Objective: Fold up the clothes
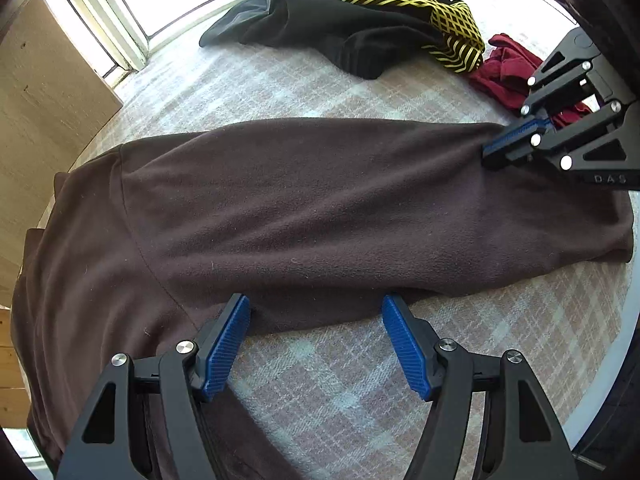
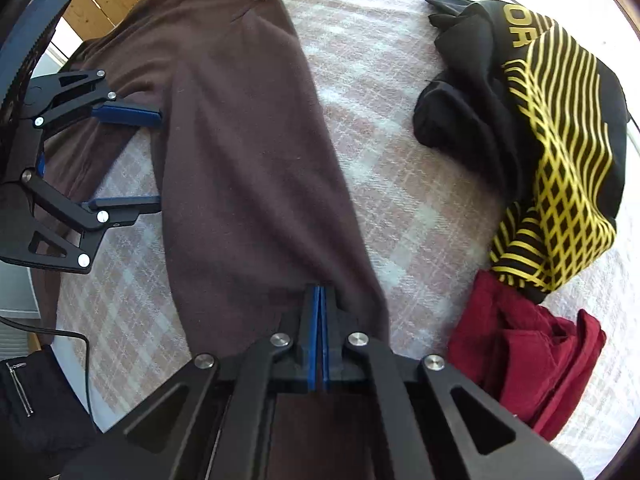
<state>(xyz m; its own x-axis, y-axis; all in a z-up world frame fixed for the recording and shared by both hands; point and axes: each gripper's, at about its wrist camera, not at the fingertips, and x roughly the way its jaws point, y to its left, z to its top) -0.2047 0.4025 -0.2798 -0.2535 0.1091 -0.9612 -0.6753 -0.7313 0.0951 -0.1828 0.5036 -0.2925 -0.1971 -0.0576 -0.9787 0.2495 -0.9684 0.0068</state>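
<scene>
a brown fleece garment point(image 1: 304, 200) lies flat across a plaid-covered table point(image 1: 340, 368). the left gripper point(image 1: 316, 316), jaws wide apart, sits at its six o'clock edge; the right gripper point(image 2: 320, 300) is clamped on its three o'clock end.

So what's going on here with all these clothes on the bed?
A person is folding a brown fleece garment spread on a plaid bedcover. The right gripper is shut on its edge; the left gripper is open at its side. A black and yellow top and red garment lie unfolded nearby.
</scene>
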